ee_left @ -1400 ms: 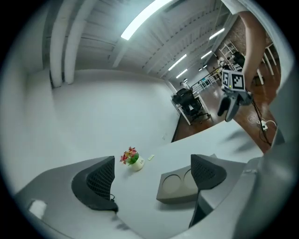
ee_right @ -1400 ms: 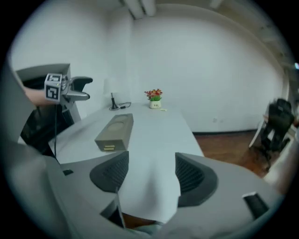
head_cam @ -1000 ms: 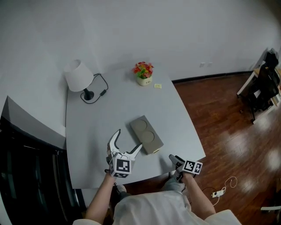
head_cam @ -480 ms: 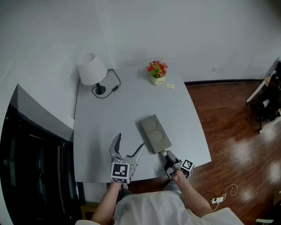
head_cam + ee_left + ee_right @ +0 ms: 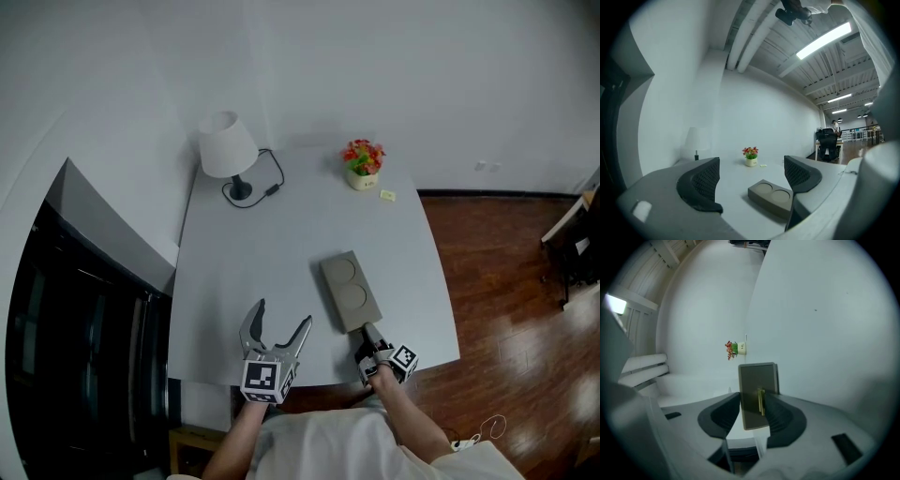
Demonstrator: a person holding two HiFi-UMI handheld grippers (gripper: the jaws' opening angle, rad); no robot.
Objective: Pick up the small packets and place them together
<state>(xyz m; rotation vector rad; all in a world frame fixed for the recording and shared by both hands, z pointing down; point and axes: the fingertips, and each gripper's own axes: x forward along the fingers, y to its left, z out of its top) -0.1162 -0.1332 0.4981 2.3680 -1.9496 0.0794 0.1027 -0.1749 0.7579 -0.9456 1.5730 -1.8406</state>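
Note:
A small yellow packet (image 5: 387,195) lies on the grey table (image 5: 253,253) at the far right, beside a flower pot (image 5: 362,169); it also shows in the left gripper view (image 5: 763,165). A flat grey box (image 5: 349,289) with two round hollows lies mid-table. My left gripper (image 5: 283,314) hovers over the near edge, left of the box; its jaws have just been closing, still wide apart, nothing between them. My right gripper (image 5: 366,332) is at the box's near end. Its jaws (image 5: 753,401) have just been closing around a thin yellow tab (image 5: 761,401) there, a gap still showing.
A white lamp (image 5: 228,145) with a black cable (image 5: 272,187) stands at the table's far left. Dark cabinets (image 5: 84,328) run along the left, wooden floor (image 5: 506,281) lies right of the table. An office chair (image 5: 828,143) stands far off.
My right gripper has come in from the table's near edge to the box's near end and rolled. My left gripper's jaws stand narrower. The head view has shifted, so everything sits further right.

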